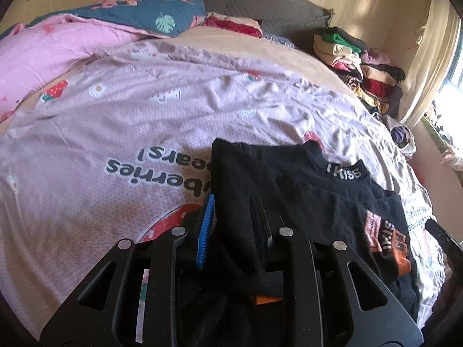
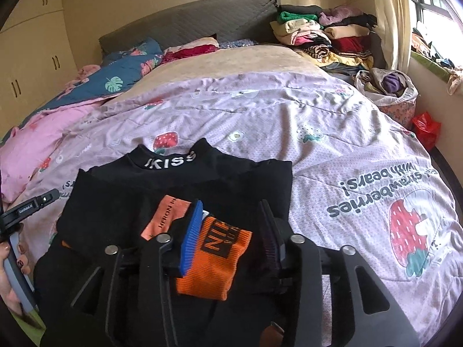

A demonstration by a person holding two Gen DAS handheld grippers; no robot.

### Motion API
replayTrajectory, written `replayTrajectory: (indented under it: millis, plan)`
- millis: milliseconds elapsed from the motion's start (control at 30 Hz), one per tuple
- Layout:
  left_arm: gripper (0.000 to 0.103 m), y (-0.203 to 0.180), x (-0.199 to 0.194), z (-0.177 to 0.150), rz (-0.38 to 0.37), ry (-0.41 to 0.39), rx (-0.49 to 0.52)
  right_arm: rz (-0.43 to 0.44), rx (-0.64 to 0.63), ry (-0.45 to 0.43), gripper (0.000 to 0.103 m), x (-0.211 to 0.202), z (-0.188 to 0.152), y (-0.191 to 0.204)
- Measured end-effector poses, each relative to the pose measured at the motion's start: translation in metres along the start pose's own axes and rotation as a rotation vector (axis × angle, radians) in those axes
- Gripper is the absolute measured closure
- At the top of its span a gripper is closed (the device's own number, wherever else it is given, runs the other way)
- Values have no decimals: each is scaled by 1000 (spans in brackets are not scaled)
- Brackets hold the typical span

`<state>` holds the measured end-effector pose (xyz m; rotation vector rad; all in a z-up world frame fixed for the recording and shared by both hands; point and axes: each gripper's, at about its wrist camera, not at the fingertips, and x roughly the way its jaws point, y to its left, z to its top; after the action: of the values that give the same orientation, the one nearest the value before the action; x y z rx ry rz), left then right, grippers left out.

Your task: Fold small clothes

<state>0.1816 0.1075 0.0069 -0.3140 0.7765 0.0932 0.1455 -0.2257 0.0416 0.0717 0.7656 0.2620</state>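
- We've got the black top (image 2: 179, 190) lying flat on the pink strawberry duvet (image 2: 332, 150), collar pointing toward the grey headboard (image 2: 185, 20). The collar reads "IKISS" in white.
- Our left gripper (image 1: 234, 225) is sitting over the top's left side with its jaws spread fairly wide. Black fabric bunches up between the fingers, but we honestly can't tell if they're pinching it or just resting on it.
- Our right gripper (image 2: 231, 228) has its jaws wide apart too, with the orange ribbed cuff (image 2: 214, 260) of the top between the fingers. The blue-padded finger (image 2: 189, 240) touches the cuff's edge; the other finger stands clear of it.
- From the top, the pile of folded clothes (image 2: 321, 34) is way off at the headboard's right end, well apart.
- The blue leaf-print quilt (image 1: 156, 11) is bunched by the headboard's left end.
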Motion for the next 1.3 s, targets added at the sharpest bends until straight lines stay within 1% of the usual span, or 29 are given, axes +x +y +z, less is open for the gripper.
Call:
replayTrajectory:
  millis: [33,67,133,200,233,267,300,333,367,433,500,567,700,733,833,933,1100,1200,1300]
  plan:
    - [85,-2,-3,1,-6,-6,2,5,-4,-1,61,-1,0,1]
    - [85,-4,-6,1,-13,-10,6,9,-8,0,56,-2,0,2]
    - [84,-10,-11,1,-20,-21,23,16,-13,-3,53,-4,1,5]
    - [77,-17,-15,0,-28,-25,43,24,-24,-6,53,-6,1,8]
    - [69,-20,-15,0,-39,-20,47,27,-27,-7,52,-7,1,10]
    - [64,-23,-16,0,-49,-17,50,34,-30,-8,48,-8,1,12]
    - [63,-26,-16,-1,-61,-11,58,41,-33,-8,46,-8,1,13]
    - [58,-30,-16,-2,-67,-6,67,44,-36,-8,44,-9,1,15]
    - [52,-33,-16,-4,-74,-1,80,50,-43,-8,44,-10,1,17]
    - [45,-39,-14,-7,-82,12,95,63,-58,-3,43,-10,0,21]
    - [43,-44,-11,-12,-100,32,103,78,-66,3,42,-10,-1,25]
    - [38,-50,-7,-17,-120,56,115,95,-74,11,39,-9,-2,29]
    - [37,-61,-2,-28,-123,87,150,112,-111,23,36,-6,-6,40]
    - [35,-62,-1,-30,-127,91,153,115,-119,26,34,-5,-7,43]
    - [34,-66,4,-38,-134,115,173,131,-149,39,34,-3,-10,53]
    - [34,-66,8,-45,-118,129,204,144,-181,55,34,1,-14,62]
    - [34,-60,24,-57,-92,201,219,164,-226,91,33,10,-22,75]
    - [34,-56,25,-60,-101,199,216,176,-242,114,33,16,-26,79]
    - [34,-52,25,-60,-109,200,206,166,-254,141,32,24,-30,79]
